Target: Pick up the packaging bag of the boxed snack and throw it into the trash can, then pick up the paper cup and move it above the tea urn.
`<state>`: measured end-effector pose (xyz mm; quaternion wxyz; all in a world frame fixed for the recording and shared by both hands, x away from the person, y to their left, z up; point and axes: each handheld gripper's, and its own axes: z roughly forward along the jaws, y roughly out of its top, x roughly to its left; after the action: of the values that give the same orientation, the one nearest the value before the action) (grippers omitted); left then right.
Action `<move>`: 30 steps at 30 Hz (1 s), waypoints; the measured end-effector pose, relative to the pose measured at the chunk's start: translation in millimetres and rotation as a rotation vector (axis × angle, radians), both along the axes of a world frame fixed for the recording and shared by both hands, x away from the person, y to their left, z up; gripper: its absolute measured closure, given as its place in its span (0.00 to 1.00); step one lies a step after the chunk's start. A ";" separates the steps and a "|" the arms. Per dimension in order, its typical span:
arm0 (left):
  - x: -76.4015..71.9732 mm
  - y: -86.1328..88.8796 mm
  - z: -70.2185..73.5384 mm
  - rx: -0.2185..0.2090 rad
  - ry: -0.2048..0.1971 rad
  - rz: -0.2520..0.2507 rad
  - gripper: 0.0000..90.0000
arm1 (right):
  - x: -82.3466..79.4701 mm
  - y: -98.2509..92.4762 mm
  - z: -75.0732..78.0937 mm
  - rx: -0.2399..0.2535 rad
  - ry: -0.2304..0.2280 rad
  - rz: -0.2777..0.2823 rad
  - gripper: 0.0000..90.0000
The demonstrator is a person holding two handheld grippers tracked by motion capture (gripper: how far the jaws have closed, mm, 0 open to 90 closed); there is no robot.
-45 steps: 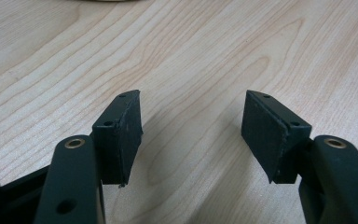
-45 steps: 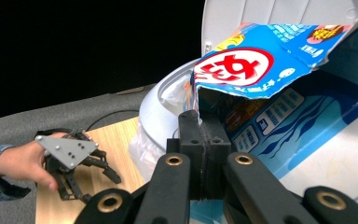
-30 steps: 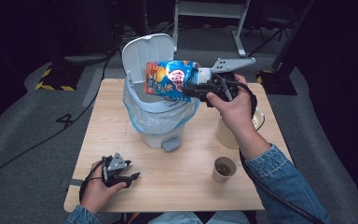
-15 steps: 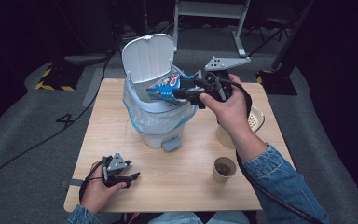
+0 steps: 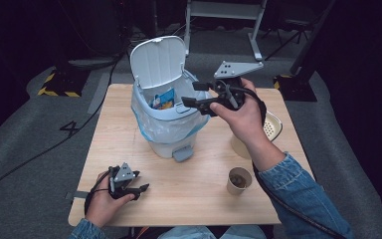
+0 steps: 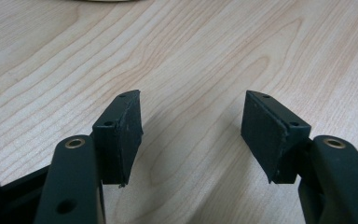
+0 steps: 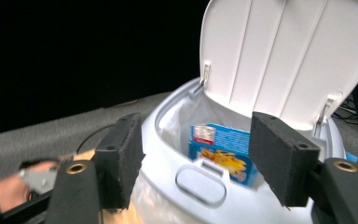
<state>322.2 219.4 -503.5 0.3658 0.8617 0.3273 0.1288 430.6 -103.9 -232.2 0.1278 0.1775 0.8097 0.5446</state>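
Observation:
A white pedal bin (image 5: 165, 130) with a plastic liner stands at the middle back of the wooden table (image 5: 189, 199), its lid (image 5: 158, 62) raised. A blue snack bag (image 5: 163, 98) lies inside the bin, free of both grippers. My right gripper (image 5: 193, 93) hovers over the bin's right rim; its jaws have just been opening and nothing is between them. In the right gripper view the snack bag (image 7: 219, 151) sits in the bin beyond my right gripper (image 7: 196, 158). My left gripper (image 5: 140, 181) rests open on the table at front left, empty (image 6: 191, 130).
A paper cup (image 5: 239, 180) stands at the front right of the table. A cream perforated container (image 5: 271, 127) sits behind the right hand. The bin's foot pedal (image 5: 183, 155) sticks out toward me. A metal rack (image 5: 224, 15) stands beyond the table.
The snack bag left the right gripper and dropped into the bin. The right jaws spread apart. The left hand stayed where it was.

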 end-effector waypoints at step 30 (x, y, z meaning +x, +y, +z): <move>4.5 2.7 -0.6 0.011 0.011 0.027 0.28 | -47.5 -125.8 -61.4 -0.119 0.036 -0.049 0.26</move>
<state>326.7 222.0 -504.1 0.3575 0.8598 0.3404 0.1309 383.1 -229.7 -293.7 0.1368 0.1991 0.8381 0.4891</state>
